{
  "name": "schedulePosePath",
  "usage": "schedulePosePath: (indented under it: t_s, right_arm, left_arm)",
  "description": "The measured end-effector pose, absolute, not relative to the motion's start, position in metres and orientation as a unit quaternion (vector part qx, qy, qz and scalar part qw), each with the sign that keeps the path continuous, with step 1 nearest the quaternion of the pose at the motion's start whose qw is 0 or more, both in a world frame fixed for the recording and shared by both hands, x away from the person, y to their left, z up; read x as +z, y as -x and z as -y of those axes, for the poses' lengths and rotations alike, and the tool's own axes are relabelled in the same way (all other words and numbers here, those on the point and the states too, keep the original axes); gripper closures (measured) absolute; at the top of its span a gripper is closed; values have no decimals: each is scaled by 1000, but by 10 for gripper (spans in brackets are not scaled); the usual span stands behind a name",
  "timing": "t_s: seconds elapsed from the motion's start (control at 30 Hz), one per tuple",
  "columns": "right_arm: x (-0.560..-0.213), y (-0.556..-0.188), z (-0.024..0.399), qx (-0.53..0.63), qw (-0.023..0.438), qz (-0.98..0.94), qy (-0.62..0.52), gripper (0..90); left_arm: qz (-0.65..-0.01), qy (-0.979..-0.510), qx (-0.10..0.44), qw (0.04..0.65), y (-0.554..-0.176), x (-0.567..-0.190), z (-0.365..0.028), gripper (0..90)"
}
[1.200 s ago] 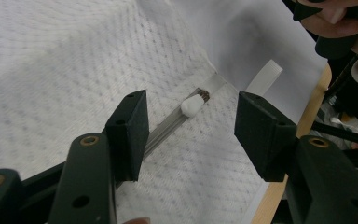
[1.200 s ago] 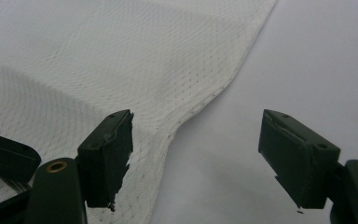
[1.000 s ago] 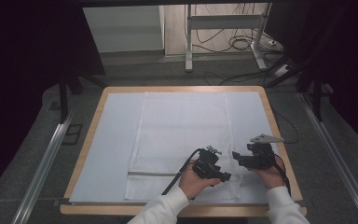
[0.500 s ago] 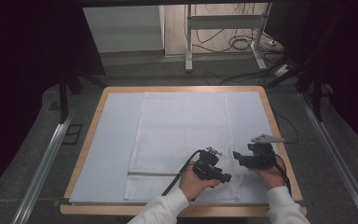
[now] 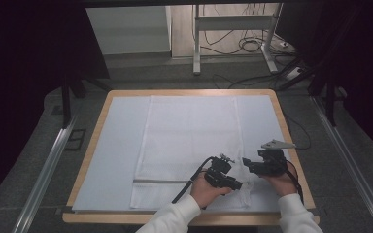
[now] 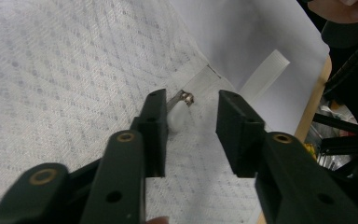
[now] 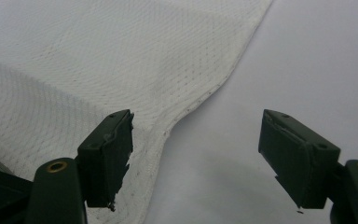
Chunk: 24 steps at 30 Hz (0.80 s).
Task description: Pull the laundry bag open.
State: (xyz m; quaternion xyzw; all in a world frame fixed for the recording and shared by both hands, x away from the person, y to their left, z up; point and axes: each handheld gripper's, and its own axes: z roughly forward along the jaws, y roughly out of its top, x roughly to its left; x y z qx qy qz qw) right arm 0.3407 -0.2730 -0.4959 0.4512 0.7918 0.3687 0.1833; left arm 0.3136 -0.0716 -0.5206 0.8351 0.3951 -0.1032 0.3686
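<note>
My left gripper [image 6: 191, 126] closing on zipper pull [image 6: 179, 114], not yet clamped; must center pull. Right gripper [image 7: 196, 158] wide apart over mesh bag [image 5: 189, 136] edge.

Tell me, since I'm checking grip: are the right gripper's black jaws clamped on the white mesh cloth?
No: the right gripper stands wide open, the white mesh cloth's edge beside one jaw.
</note>
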Motion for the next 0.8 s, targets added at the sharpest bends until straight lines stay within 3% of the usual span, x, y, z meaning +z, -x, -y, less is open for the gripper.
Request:
schedulePosePath:
  t_s: [0.33, 0.8]
  right_arm:
    - [-497, -341, 272, 365, 184, -793, -451, 256]
    - [-496, -341, 275, 363, 186, -792, -454, 256]
  left_arm:
    - [-392, -836, -92, 372, -316, -525, 73, 821]
    - [-382, -834, -105, 384, -316, -524, 67, 868]
